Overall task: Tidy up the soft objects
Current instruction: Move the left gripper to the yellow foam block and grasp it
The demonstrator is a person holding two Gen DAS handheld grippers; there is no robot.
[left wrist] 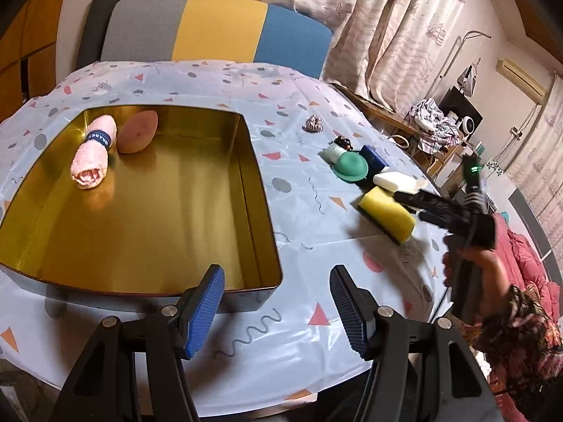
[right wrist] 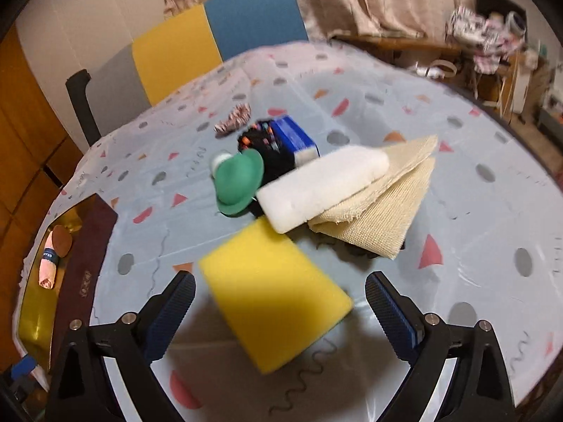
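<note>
My right hand-held gripper [right wrist: 279, 311] is released, its ribbed blue pads spread wide to either side of the yellow sponge [right wrist: 278, 295] without touching it. The sponge is a thick rectangular block of bright yellow foam with soft rounded corners; it lies flat on the worktop [right wrist: 492, 211], which carries a pale blue cloth printed with grey dots, coral triangles and squiggles. Just beyond the sponge lies a white foam block [right wrist: 323, 186], oblong and rounded, resting partly on a folded beige mesh cloth [right wrist: 387, 211]. Beside the white block sit a green hat-shaped soft toy [right wrist: 239, 184], a dark object with coloured specks [right wrist: 267, 147] and a blue-and-white sponge [right wrist: 297, 137]; a small striped object [right wrist: 234, 117] lies a little farther back.

My left hand-held gripper [left wrist: 276, 311] is likewise released, nothing between its blue pads, and hangs over the near corner of the gold-lined tin box [left wrist: 253, 176]. In the box's far corner lie a rolled pink towel [left wrist: 94, 156] with a dark band around it and, touching it, a brown egg-shaped sponge [left wrist: 137, 133]. A chair [left wrist: 218, 28] with grey, yellow and blue panels stands behind the worktop.
</note>
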